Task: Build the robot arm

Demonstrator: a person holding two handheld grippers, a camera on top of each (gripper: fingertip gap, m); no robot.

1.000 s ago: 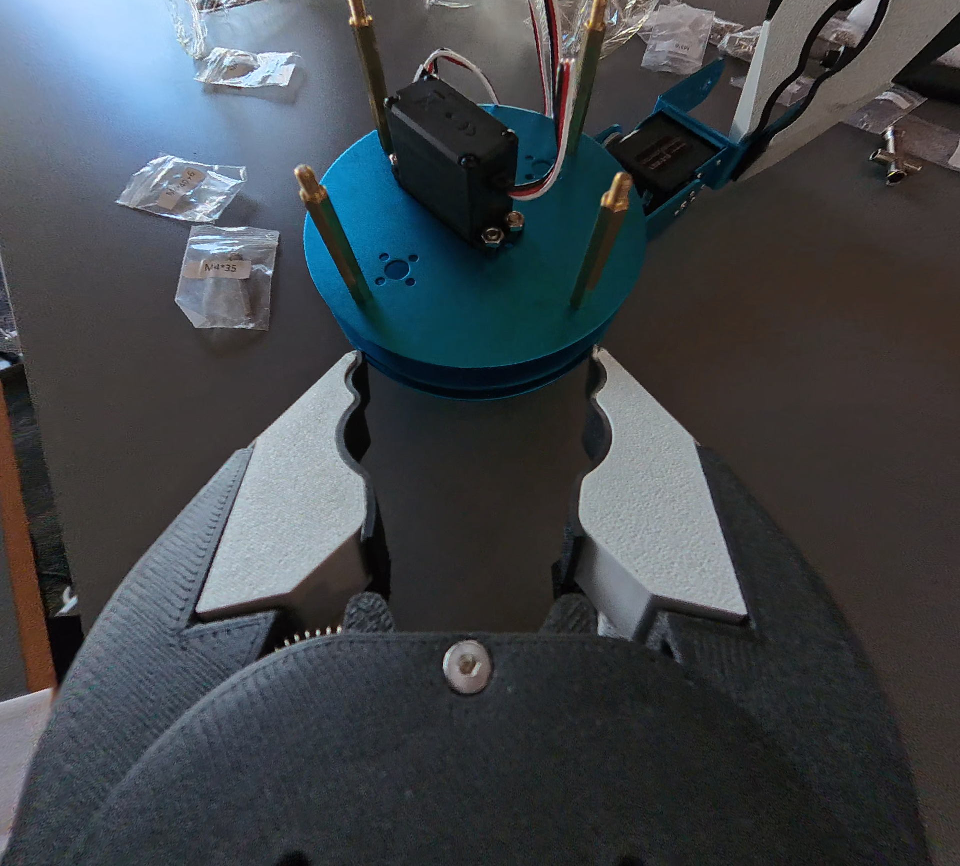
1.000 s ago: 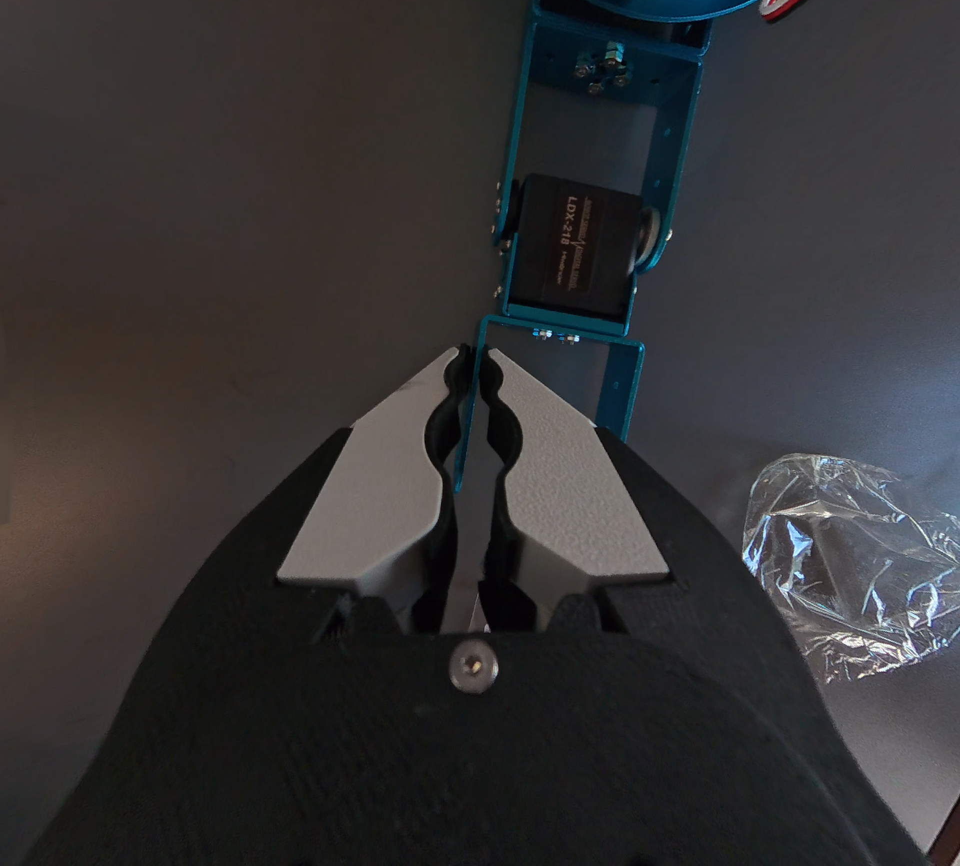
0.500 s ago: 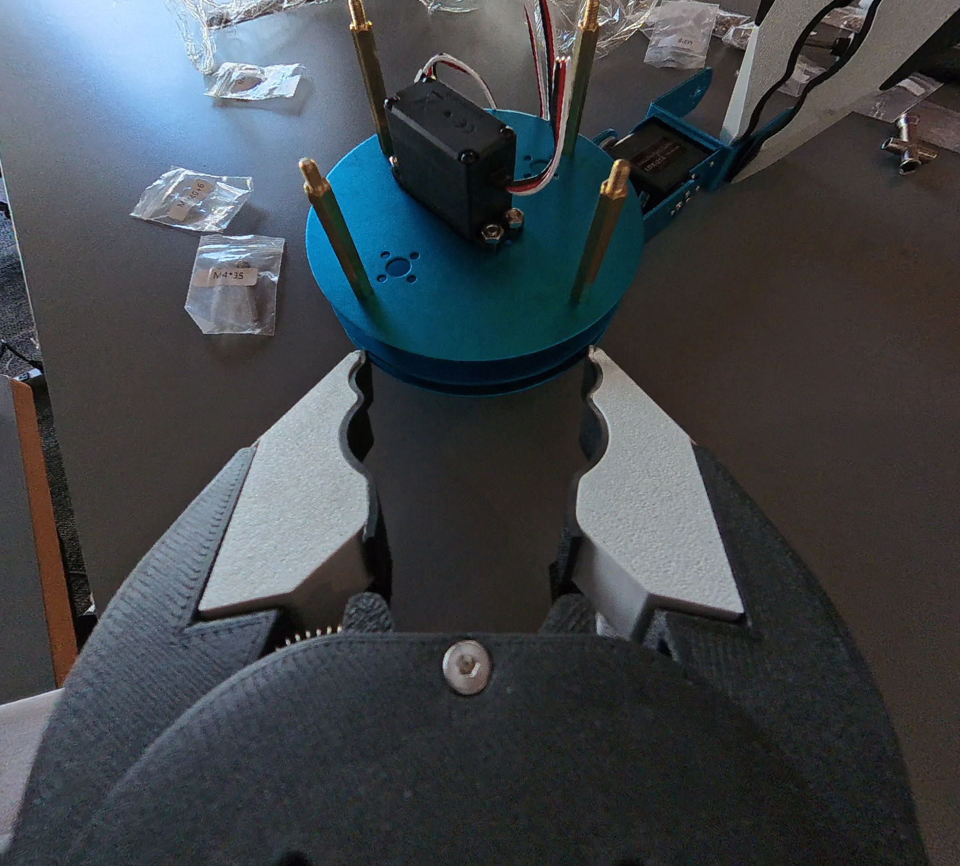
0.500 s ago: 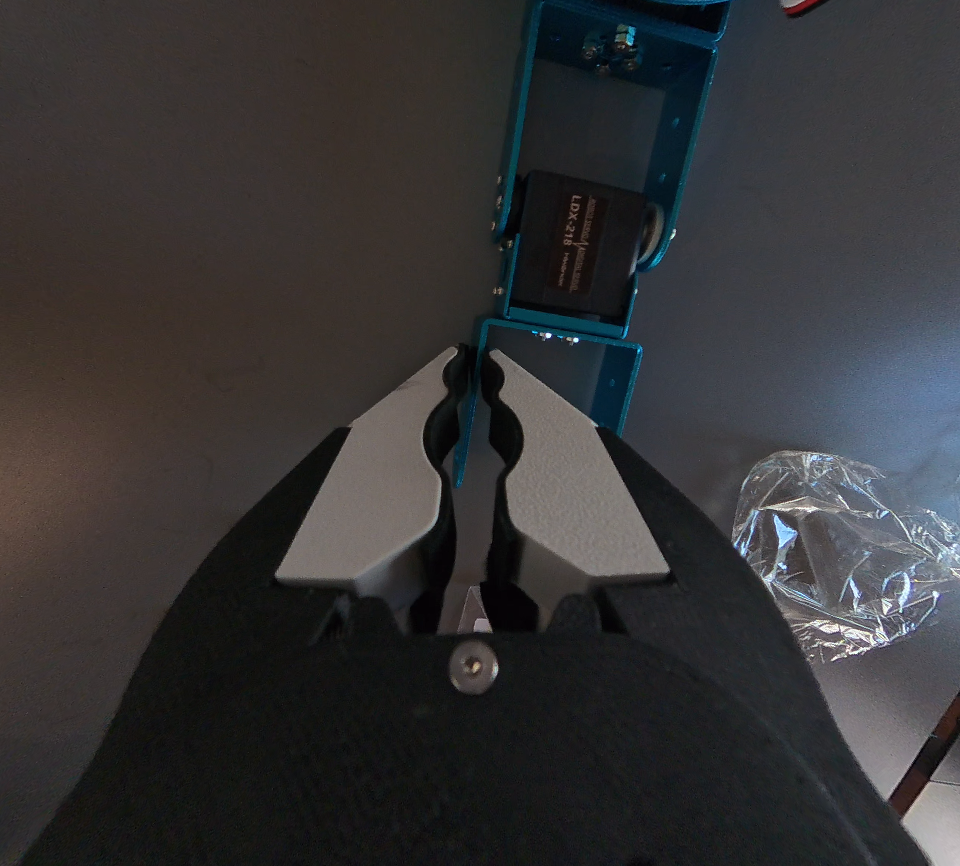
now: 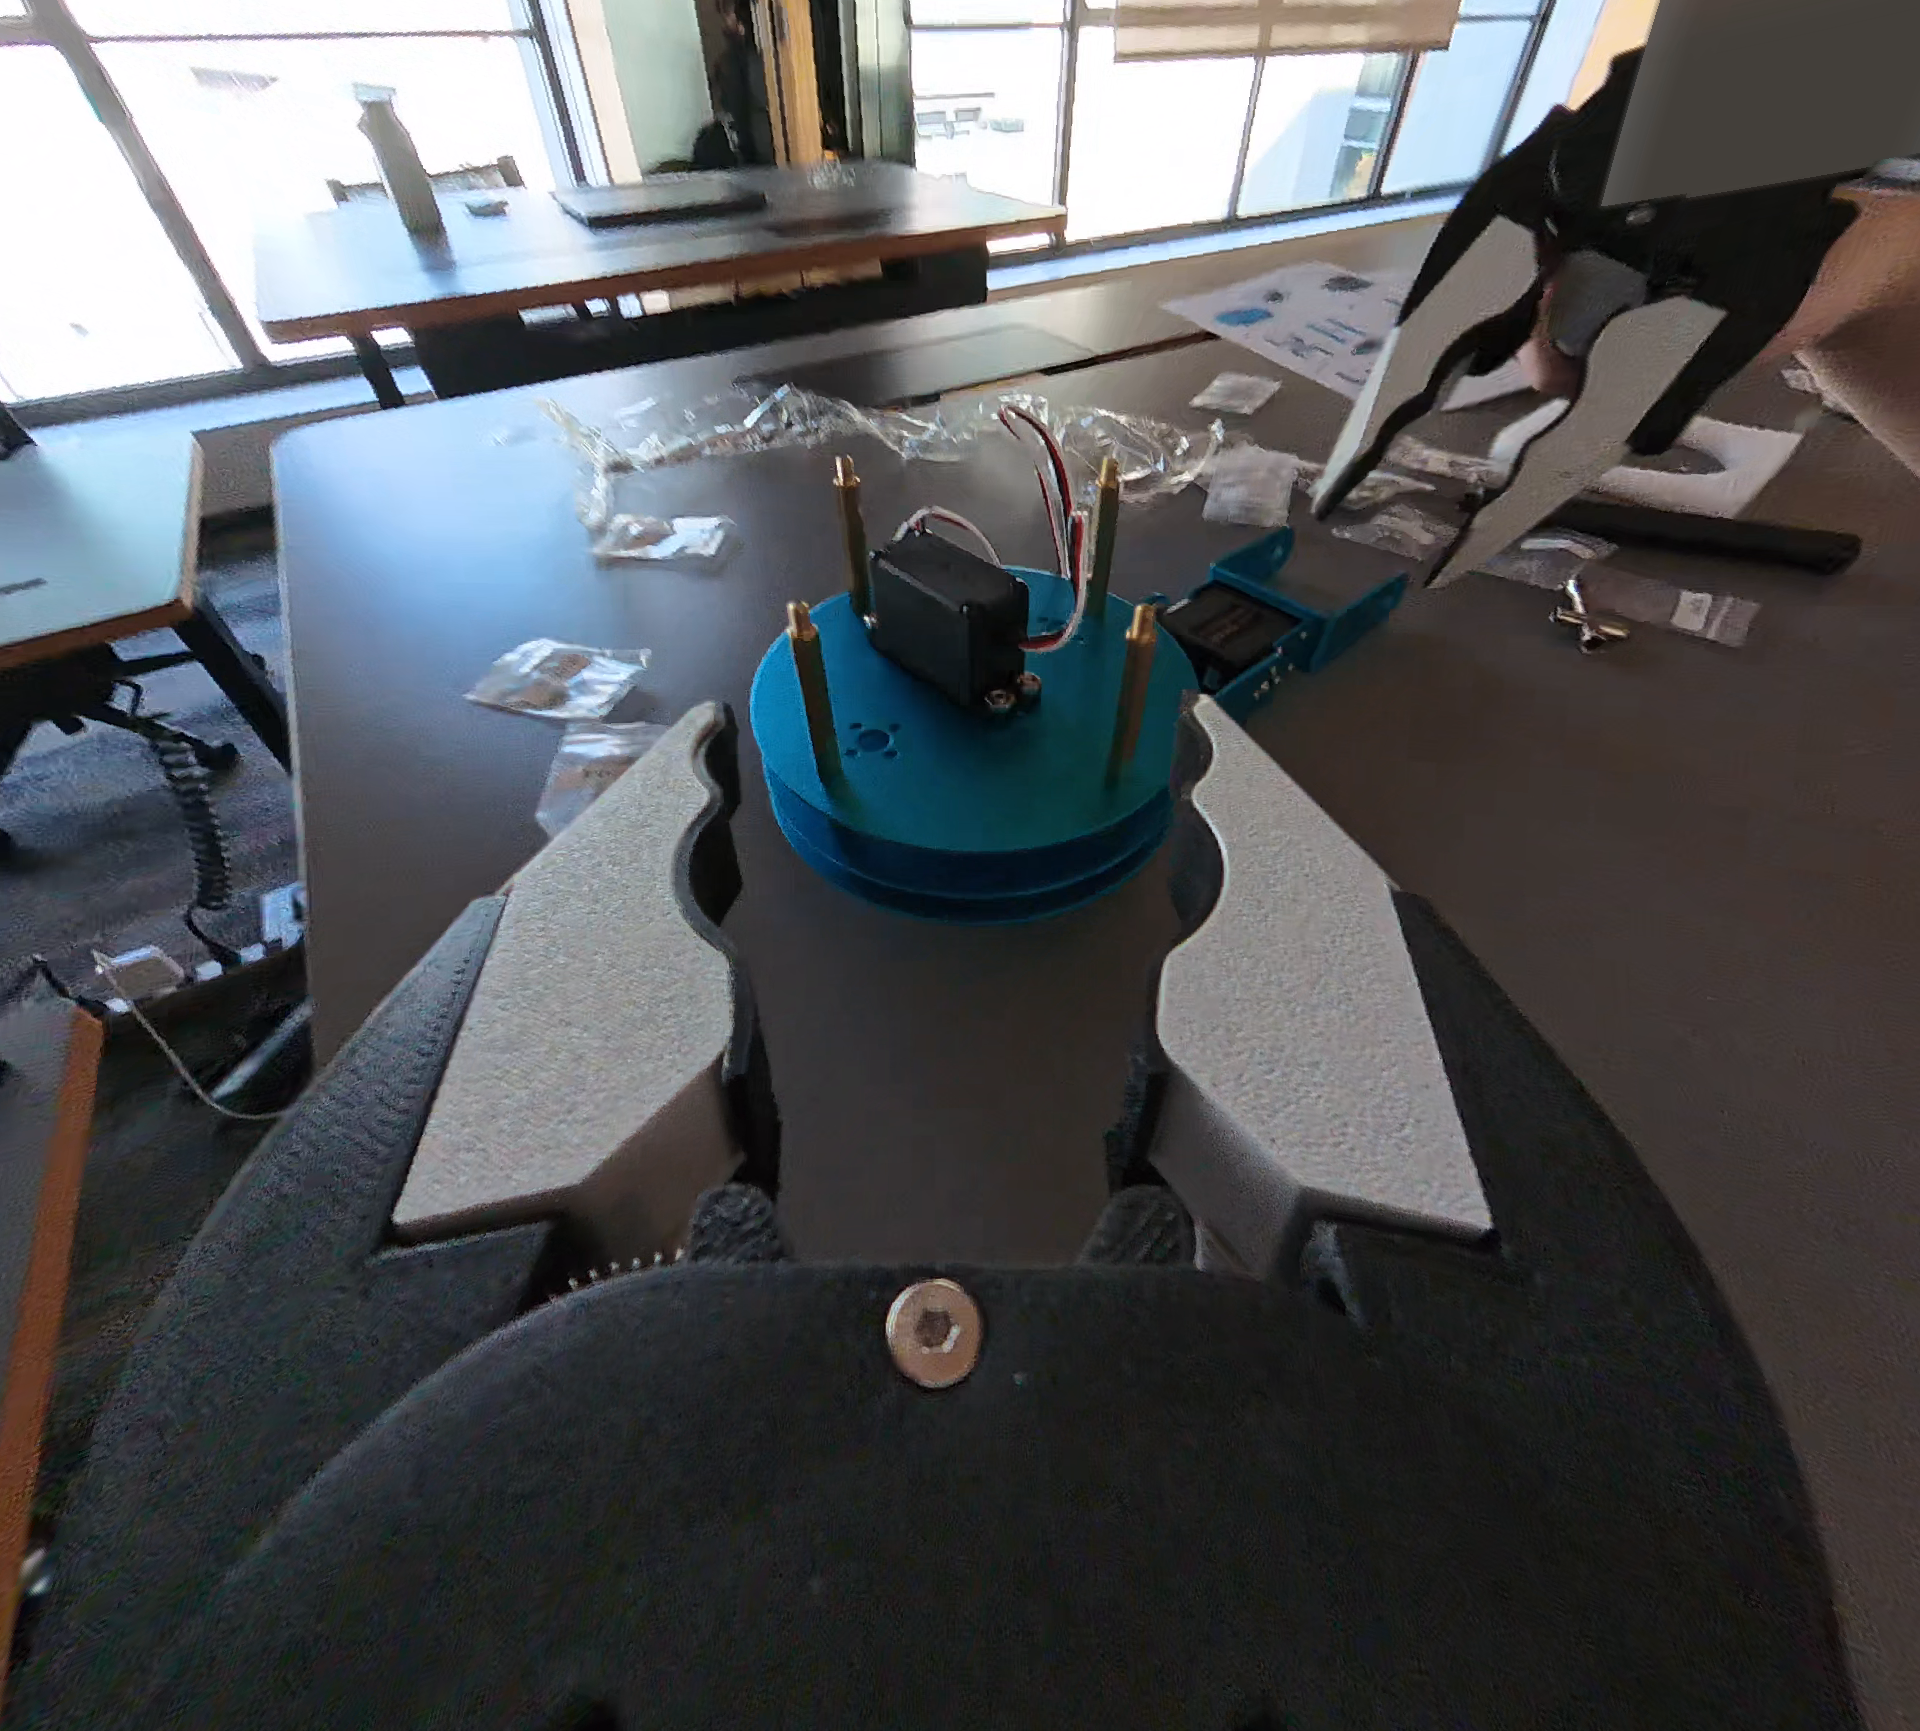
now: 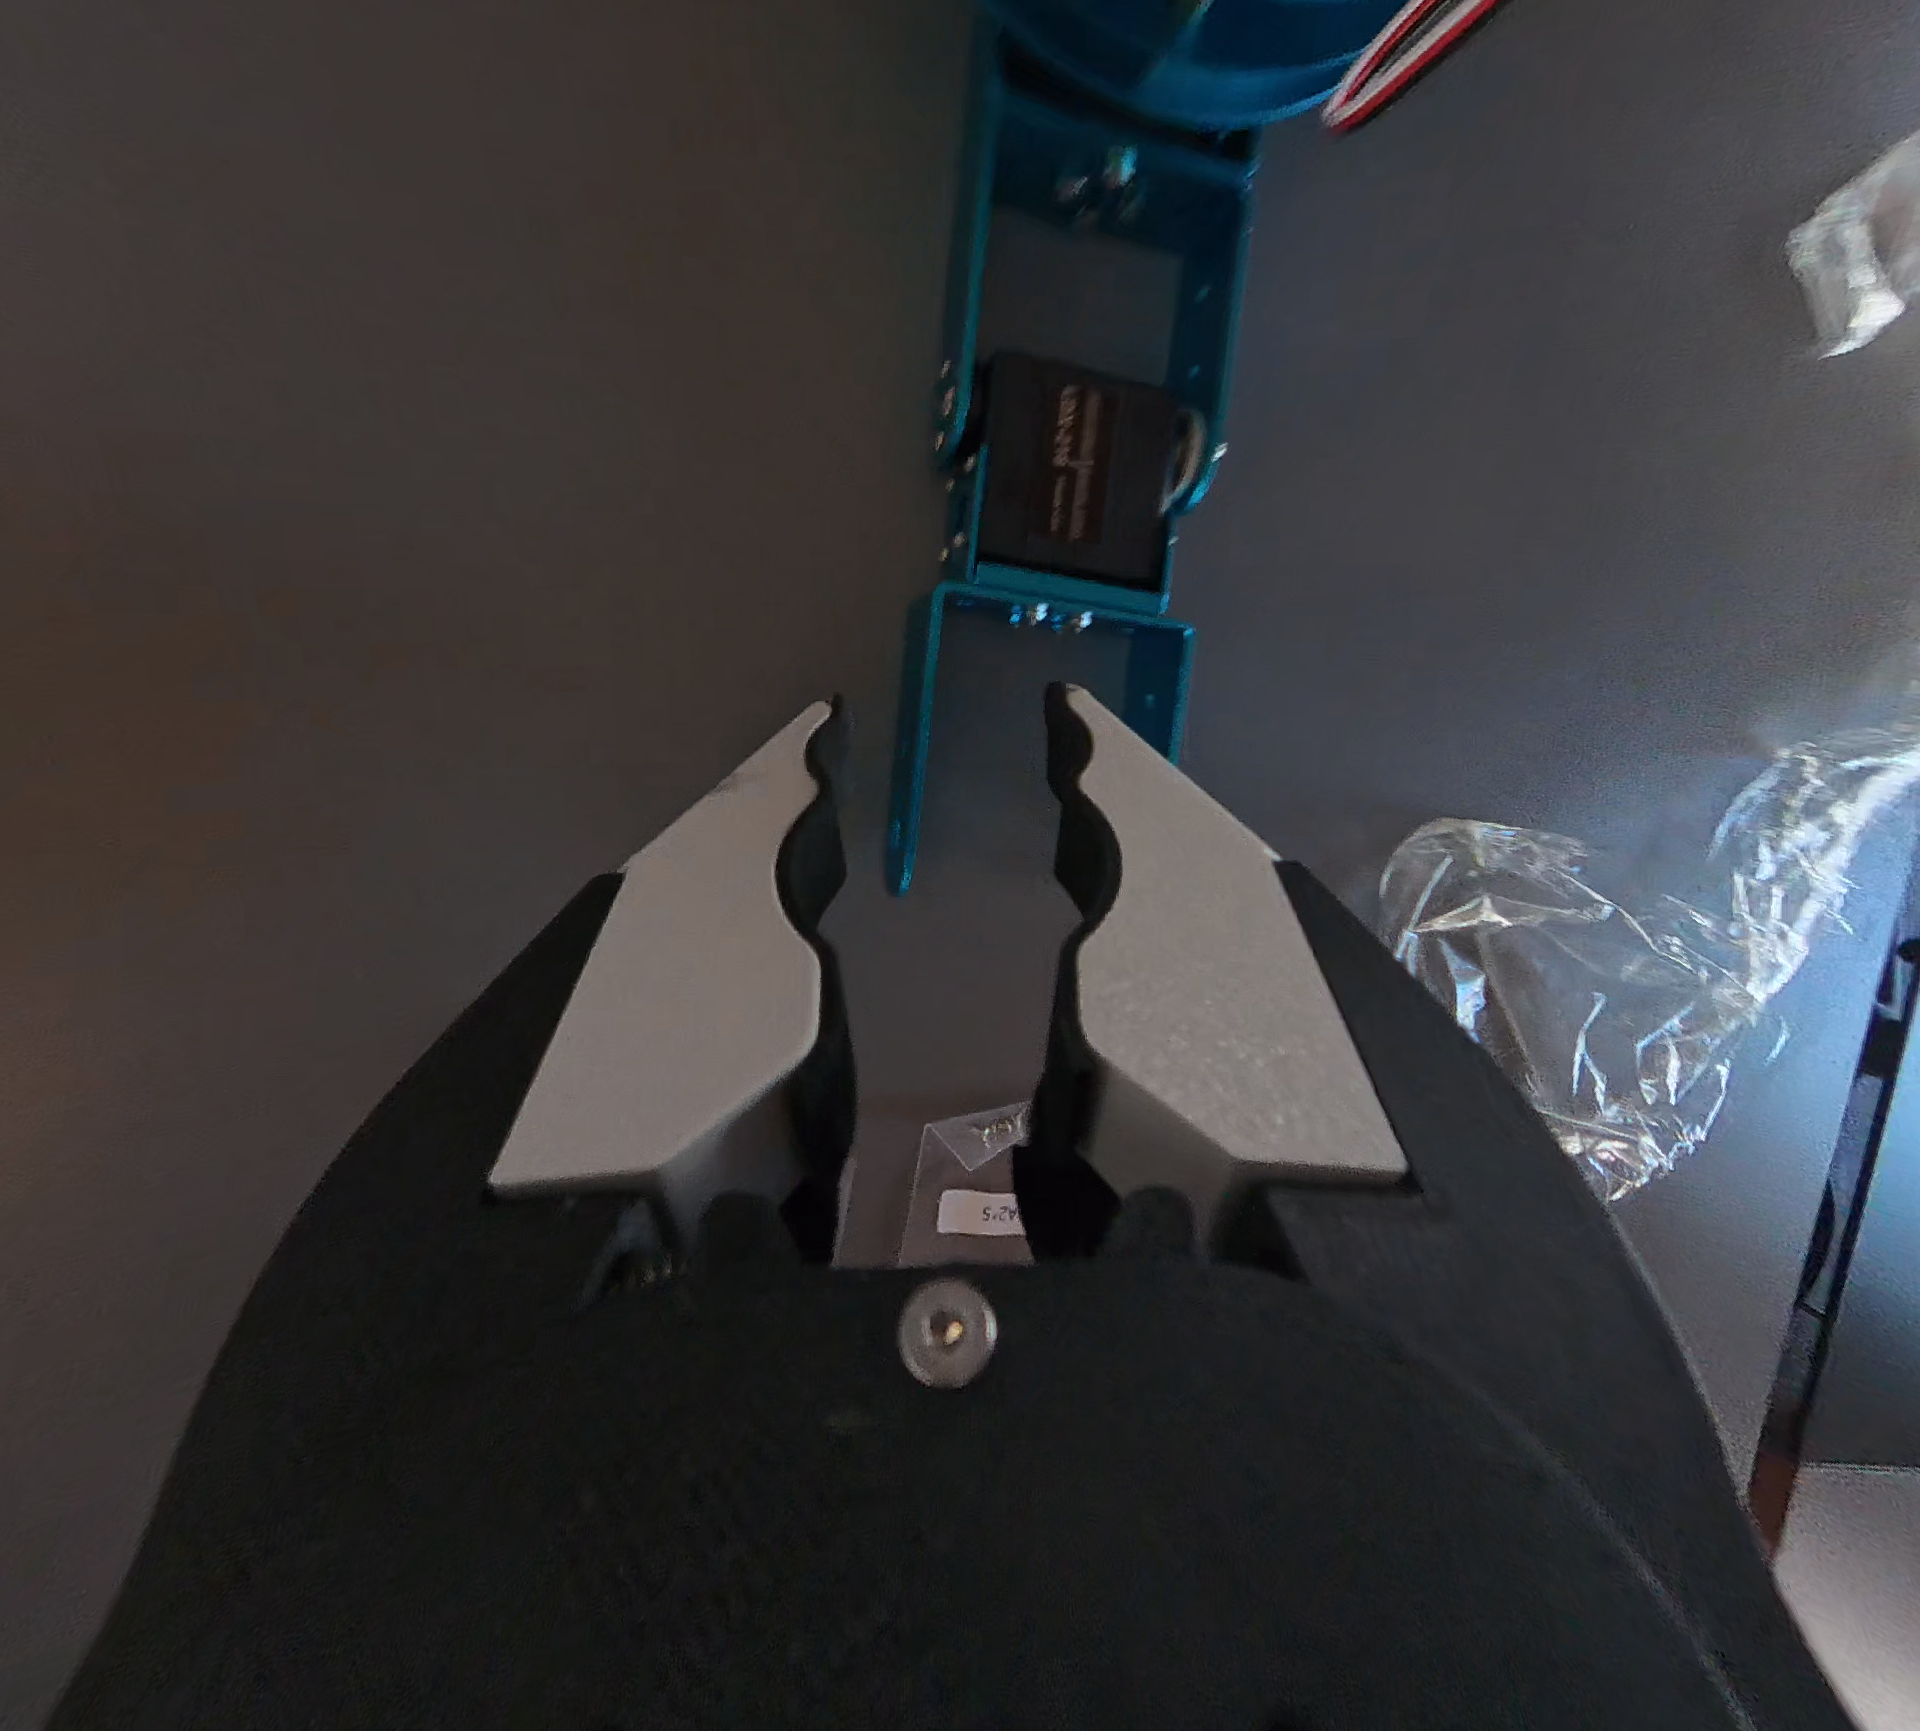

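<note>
A blue round base (image 5: 966,850) stands on the dark table (image 5: 1558,902). It carries a black servo (image 5: 940,632), red, white and black wires (image 5: 1049,476) and several brass standoffs (image 5: 816,694). My left gripper (image 5: 956,731) is open, with a finger on each side of the base's front half. A blue bracket arm with a second black servo (image 5: 1231,621) lies behind the base, right of it. My right gripper (image 5: 1387,538) is open and lifted above the bracket's end. In the right wrist view, its open fingers (image 6: 948,705) straddle one wall of the bracket (image 6: 914,746), apart from it.
Small clear hardware bags (image 5: 556,673) and crumpled plastic wrap (image 5: 831,424) lie left of and behind the base. A printed sheet (image 5: 1299,320) and a metal cross tool (image 5: 1579,627) lie at the right. More wrap (image 6: 1558,954) lies by the bracket. The table's left edge (image 5: 286,642) is close. About 20 cm separates my left fingertips from my right.
My right gripper has opened, let go of the blue bracket and risen. My left gripper has tilted up and moved forward, so its fingers now flank the base.
</note>
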